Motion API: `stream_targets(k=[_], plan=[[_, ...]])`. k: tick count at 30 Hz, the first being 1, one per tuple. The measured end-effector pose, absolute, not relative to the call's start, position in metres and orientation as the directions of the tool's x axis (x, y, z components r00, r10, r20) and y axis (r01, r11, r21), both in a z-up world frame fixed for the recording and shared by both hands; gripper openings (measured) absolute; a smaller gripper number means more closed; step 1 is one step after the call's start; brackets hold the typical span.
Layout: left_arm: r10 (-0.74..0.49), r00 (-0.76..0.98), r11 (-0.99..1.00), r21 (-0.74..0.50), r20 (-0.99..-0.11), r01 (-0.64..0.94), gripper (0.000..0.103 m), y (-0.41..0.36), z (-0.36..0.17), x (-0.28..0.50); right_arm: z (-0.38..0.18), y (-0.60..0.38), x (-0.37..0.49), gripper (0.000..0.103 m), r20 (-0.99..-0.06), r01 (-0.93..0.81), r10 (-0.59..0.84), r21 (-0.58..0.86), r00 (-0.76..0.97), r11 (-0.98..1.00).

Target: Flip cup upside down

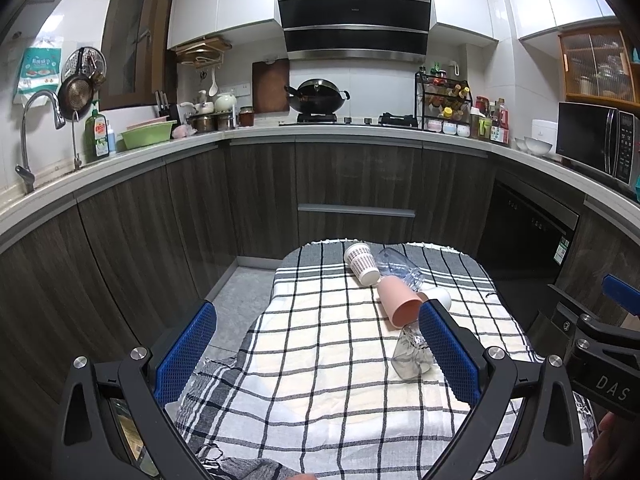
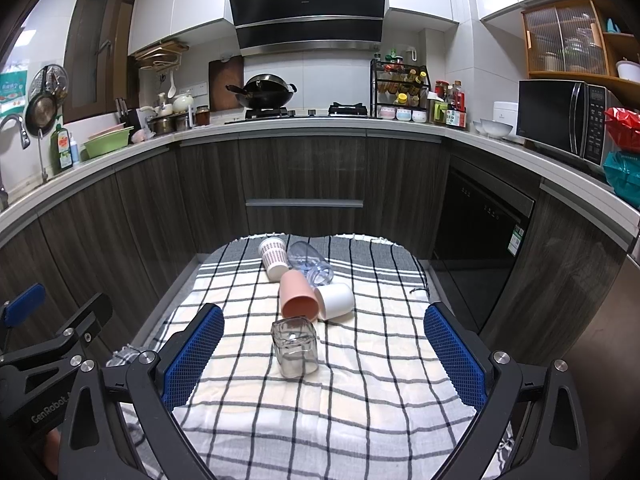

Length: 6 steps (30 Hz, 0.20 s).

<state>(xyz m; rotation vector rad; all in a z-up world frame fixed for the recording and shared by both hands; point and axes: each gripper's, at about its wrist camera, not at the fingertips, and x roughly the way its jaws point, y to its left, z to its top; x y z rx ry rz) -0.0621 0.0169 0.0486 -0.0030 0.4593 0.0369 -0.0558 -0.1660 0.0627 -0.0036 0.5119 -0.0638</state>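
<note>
**Five cups lie on their sides, and both my grippers are empty**

Five cups lie in a loose row on the checked cloth point(image 2: 360, 380) that covers the small table. All of them are on their sides, so I judge that the task is not yet begun for any of them.

I go from left to right. My left gripper point(image 1: 316, 354) is held low over the near left part of the cloth. Its jaws stand wide apart and nothing is between them. I think it waits here because the cups are further to the right side. On the body of the other tool, seen from this camera, I can read the letters "DAS".

In the middle are the cups. The patterned paper cup point(image 2: 273, 258) is the farthest, and the clear bluish cup point(image 2: 310, 262) lies just beside it. Nearer come the pink cup point(image 2: 296, 296) and the white cup point(image 2: 336, 300), which touch each other. The square glass cup point(image 2: 295, 346) is the nearest to me, its mouth turned toward the camera. I suppose it is the first one to take.

My right gripper point(image 2: 322, 354) is also fully open and holds nothing. The glass cup lies between the lines of its two fingers, but farther ahead. On the left tool, seen from here, I read "GenRobot".
</note>
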Motion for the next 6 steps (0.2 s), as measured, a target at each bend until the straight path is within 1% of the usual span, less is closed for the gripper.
stream_targets(k=[6], plan=[[0.046,0.903,0.999,0.023,-0.428,-0.04,0.103,0.0151,0.0492,-0.0639,0.0625,-0.1665,-0.0556,0.101,-0.489,0.06,-0.062,-0.019,0.87,0.998]])
